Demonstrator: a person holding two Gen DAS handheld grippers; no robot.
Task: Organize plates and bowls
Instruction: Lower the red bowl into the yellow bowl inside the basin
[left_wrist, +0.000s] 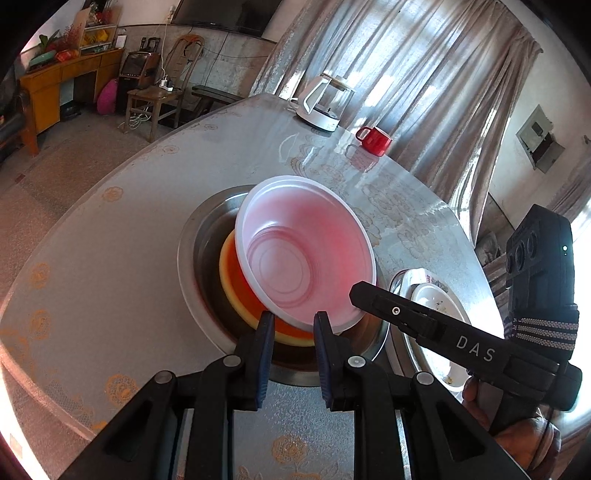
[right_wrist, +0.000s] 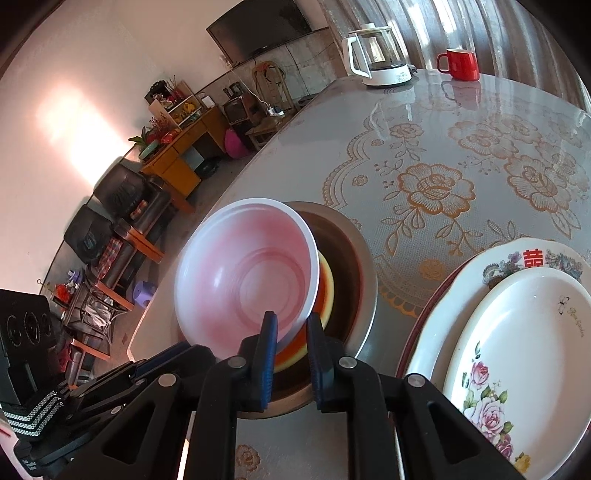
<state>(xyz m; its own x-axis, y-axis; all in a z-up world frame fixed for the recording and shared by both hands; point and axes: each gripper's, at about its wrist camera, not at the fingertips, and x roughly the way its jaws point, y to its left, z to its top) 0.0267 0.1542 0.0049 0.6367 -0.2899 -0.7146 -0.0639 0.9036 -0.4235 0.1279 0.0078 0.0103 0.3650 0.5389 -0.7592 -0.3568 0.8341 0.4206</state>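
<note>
Bowl (left_wrist: 303, 251) first: it's a thin white plastic one with a pinkish tint inside, sitting tilted on an orange-and-yellow bowl (left_wrist: 243, 295), and both are nested in a stainless steel basin (left_wrist: 192, 258) near my edge of the table (left_wrist: 110, 240). My guess is it weighs almost nothing and flexes at the wall, so the rolled rim is the only sensible place to pinch it, and a hard squeeze would probably just buckle it. Right gripper (right_wrist: 291, 321) is clamped on the near rim, one pad inside and one outside, with only the wall's thickness between them. Left gripper (left_wrist: 293, 321) looks nearly closed too, with its tips right at the rim, but I honestly can't tell from its camera whether the pads actually bite the plastic or just sit beside it. It's slick stuff, so I'd expect it to pivot in a one-point grip. Off to the right, a stack of floral ceramic plates (right_wrist: 517, 332) sits just beside the basin; those are heavy and chippable. Kettle (right_wrist: 380, 55) and red mug (right_wrist: 460, 64) sit at the far edge, well clear.
</note>
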